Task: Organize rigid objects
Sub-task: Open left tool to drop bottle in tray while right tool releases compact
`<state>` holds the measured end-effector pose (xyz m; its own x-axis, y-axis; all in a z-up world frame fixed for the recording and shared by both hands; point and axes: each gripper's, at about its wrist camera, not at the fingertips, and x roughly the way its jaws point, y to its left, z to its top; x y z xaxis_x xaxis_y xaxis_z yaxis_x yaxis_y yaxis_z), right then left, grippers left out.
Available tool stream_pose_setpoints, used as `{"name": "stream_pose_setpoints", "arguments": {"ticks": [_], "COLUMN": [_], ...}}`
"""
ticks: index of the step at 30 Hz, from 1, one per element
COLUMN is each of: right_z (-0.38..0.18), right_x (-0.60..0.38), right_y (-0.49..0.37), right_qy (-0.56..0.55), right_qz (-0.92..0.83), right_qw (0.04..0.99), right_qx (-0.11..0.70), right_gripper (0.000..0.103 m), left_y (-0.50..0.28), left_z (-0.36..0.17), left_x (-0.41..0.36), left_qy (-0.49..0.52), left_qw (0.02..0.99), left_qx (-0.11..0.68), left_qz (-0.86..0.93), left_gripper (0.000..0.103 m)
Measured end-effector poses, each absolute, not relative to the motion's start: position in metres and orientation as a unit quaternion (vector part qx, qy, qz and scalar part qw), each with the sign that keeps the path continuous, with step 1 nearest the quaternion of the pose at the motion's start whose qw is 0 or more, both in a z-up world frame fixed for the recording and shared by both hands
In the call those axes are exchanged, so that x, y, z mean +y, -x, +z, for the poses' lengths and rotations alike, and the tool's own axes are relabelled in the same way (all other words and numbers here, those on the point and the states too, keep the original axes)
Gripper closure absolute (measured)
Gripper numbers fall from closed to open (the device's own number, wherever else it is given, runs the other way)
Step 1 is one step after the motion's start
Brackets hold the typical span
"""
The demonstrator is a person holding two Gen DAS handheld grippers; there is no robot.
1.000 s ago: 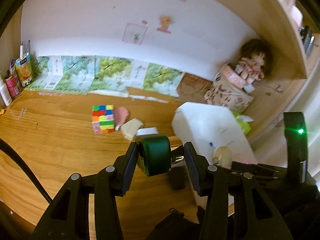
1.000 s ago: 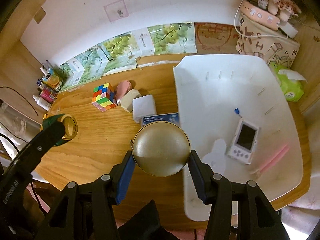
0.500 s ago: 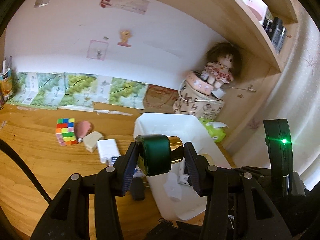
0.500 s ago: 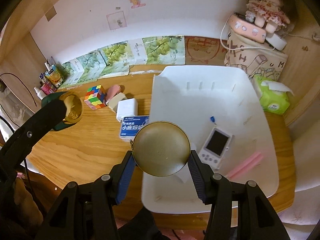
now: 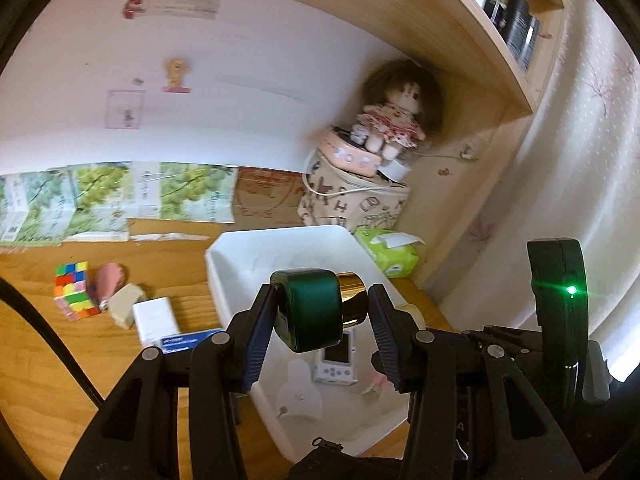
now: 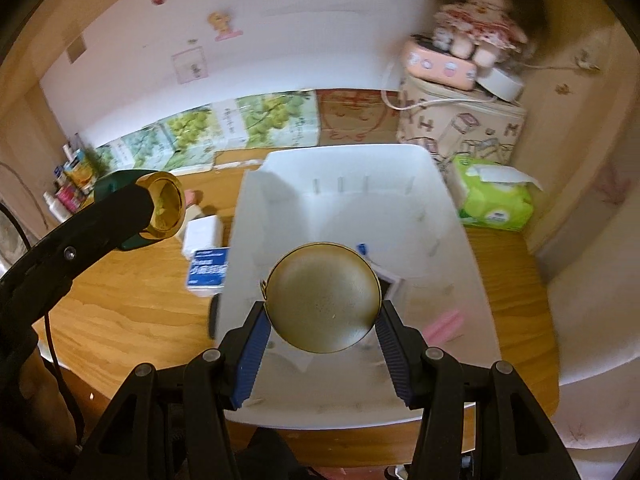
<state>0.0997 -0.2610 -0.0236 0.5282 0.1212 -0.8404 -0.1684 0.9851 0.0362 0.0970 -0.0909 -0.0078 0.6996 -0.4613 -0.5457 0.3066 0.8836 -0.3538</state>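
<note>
So we've got both hands full right now. The left gripper (image 5: 322, 314) has its jaws clamped on the green jar (image 5: 310, 310), the one with a gold neck, held sideways in the air over the near-left part of the white bin (image 5: 280, 240). The right gripper (image 6: 320, 320) has its jaws squeezed on the gold lid (image 6: 322, 297), a round disc held by its edges, hanging over the middle of the bin.

Progress-wise, we'd say we're partway. Already lying in the bin: a small white handheld gadget (image 5: 336, 356), a pink stick-like thing (image 6: 444, 322) and a white paper cutout (image 5: 298, 388). Neither the jar nor the lid is set down yet, so those two look like the next drop-offs.

Still out on the wooden surface (image 6: 132, 300), left of the bin: the colourful puzzle cube (image 5: 74, 290), a pink thing (image 5: 108, 280) beside it, a beige block (image 5: 126, 306), a white box (image 5: 154, 318) and a blue-labelled box (image 6: 208, 270) right up against the bin wall. So that's five pieces left to collect by our count, plus the two in hand. Whether the jar and lid get screwed together first, we can't tell.
</note>
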Motion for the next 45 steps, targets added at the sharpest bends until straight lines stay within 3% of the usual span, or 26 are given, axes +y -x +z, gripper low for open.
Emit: {"name": "stream_pose_setpoints", "arguments": {"ticks": [27, 29, 32, 45], "right_z": [-0.041, -0.042, -0.043, -0.044], "right_x": [-0.311, -0.312, -0.313, -0.311], "right_y": [-0.130, -0.130, -0.126, -0.105], "right_qy": [0.011, 0.008, 0.002, -0.015], "right_qz": [0.083, 0.085, 0.086, 0.066], "right_qw": [0.857, 0.855, 0.854, 0.850], "right_qx": [0.508, 0.511, 0.514, 0.522], "right_gripper": [0.048, 0.039, 0.036, 0.031], "left_y": [-0.119, -0.118, -0.114, -0.104], "left_z": [-0.014, -0.014, -0.012, -0.012], "left_x": [-0.146, -0.147, -0.147, -0.143], "left_qy": [0.092, 0.091, 0.088, 0.083], "left_qw": [0.906, 0.906, 0.909, 0.904], "left_qx": [0.342, 0.342, 0.333, 0.341], "left_qz": [-0.231, -0.234, -0.233, -0.244], "left_gripper": [0.052, 0.039, 0.023, 0.022]}}
